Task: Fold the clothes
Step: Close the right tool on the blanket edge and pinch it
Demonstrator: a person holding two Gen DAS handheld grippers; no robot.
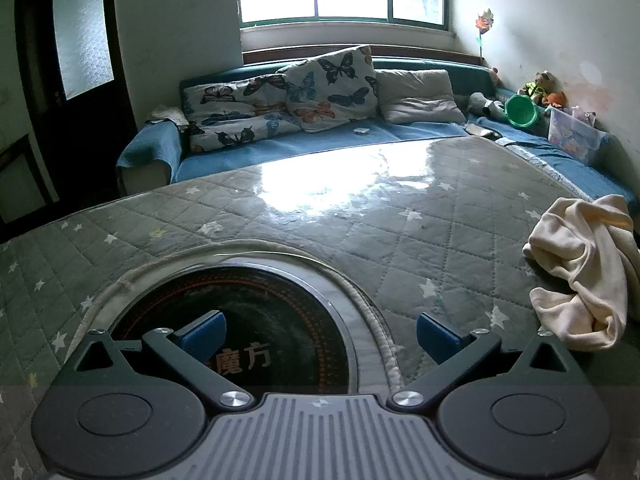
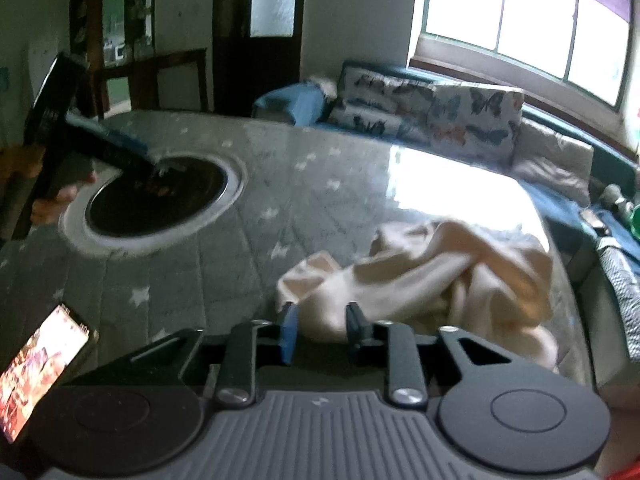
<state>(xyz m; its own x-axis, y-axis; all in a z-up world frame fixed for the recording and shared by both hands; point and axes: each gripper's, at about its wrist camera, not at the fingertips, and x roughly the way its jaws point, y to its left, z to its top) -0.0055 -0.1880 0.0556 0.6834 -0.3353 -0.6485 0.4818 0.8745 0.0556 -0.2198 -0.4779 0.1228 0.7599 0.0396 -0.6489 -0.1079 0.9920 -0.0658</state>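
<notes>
Cream garment [image 2: 432, 276] lies crumpled on the quilted table cover [image 2: 304, 184], toward the table's right side near the sofa [image 1: 280, 144]. Right gripper [image 2: 322, 330] sits at its near edge: jaws narrow, blue pads [image 2: 289, 332] w/ a fold of the cloth running down between them. Frame is blurred, so can't tell whether the pads actually press the fabric or just flank it. Rest of the garment bunches up ahead & to the right of the fingers.

Left gripper [image 1: 320, 330] is well apart from the garment, jaws wide, nothing between them; it hangs over the round black cooktop [image 1: 256, 320] set in the table. From its view the garment [image 1: 580, 268] is far off at the right edge. Lit phone [image 2: 40, 364] lies on the cover at the right view's lower left.
</notes>
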